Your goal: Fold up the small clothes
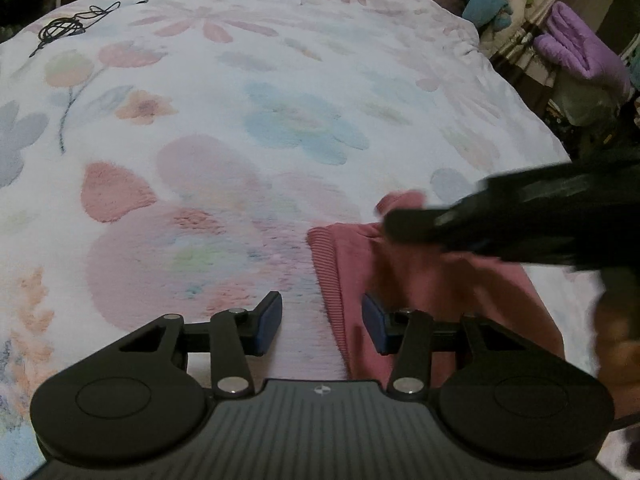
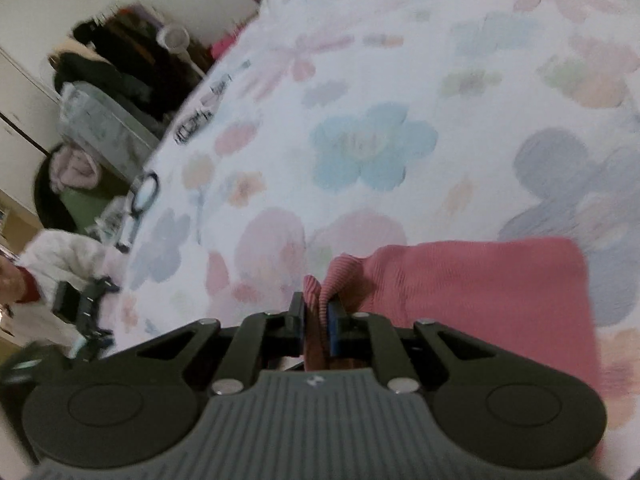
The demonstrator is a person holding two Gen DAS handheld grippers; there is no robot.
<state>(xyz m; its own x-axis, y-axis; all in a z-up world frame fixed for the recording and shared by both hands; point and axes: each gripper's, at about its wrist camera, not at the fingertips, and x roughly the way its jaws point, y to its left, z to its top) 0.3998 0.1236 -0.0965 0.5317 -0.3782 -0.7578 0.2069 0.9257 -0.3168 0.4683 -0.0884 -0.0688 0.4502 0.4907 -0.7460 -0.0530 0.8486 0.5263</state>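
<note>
A pink ribbed garment [image 1: 436, 280] lies on the flowered bedspread [image 1: 240, 120] at the near right. My left gripper [image 1: 323, 322] hovers open over its ribbed left hem; the hem runs between the blue pads [image 1: 270, 320] without either one touching it. My right gripper [image 1: 400, 226], blurred, reaches in from the right over the garment's far part. In the right wrist view the right gripper [image 2: 318, 320] is shut on a raised fold of the pink garment [image 2: 480, 280], and the rest of the cloth trails flat to the right.
A coiled black cable [image 1: 60, 28] lies at the bedspread's far left. Purple cloth [image 1: 576, 48] and a blue soft toy [image 1: 486, 4] sit beyond the bed's right edge. A person's white sleeve [image 2: 56, 256] and dark hanging clothes [image 2: 120, 60] show off the bed's other side.
</note>
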